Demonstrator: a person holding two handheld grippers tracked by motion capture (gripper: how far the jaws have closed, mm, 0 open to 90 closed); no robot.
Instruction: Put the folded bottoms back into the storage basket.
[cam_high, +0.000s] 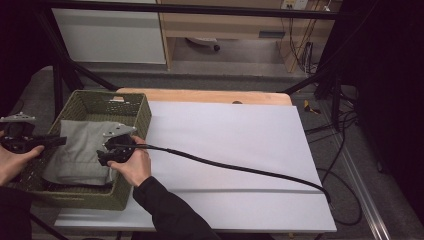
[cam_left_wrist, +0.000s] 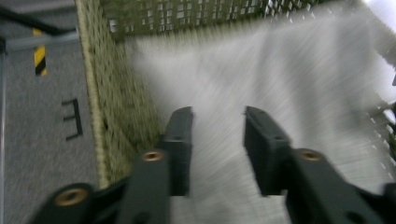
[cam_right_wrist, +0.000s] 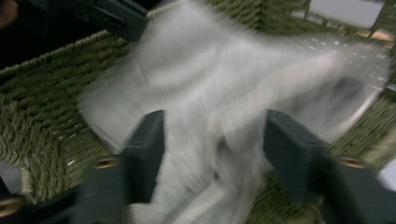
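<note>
At the left of the high view, a grey folded cloth (cam_high: 82, 150) lies inside a green woven basket (cam_high: 135, 117), which sits on the bench (cam_high: 235, 145) under a white sheet. The left gripper (cam_high: 62, 141) reaches in over the basket's left rim, and the right gripper (cam_high: 101, 156) hangs over the cloth's right edge. In the left gripper view the jaws stand apart, released, with cloth (cam_left_wrist: 243, 79) beyond them. In the right gripper view the jaws are likewise spread above the blurred cloth (cam_right_wrist: 210, 107), not pressing it.
</note>
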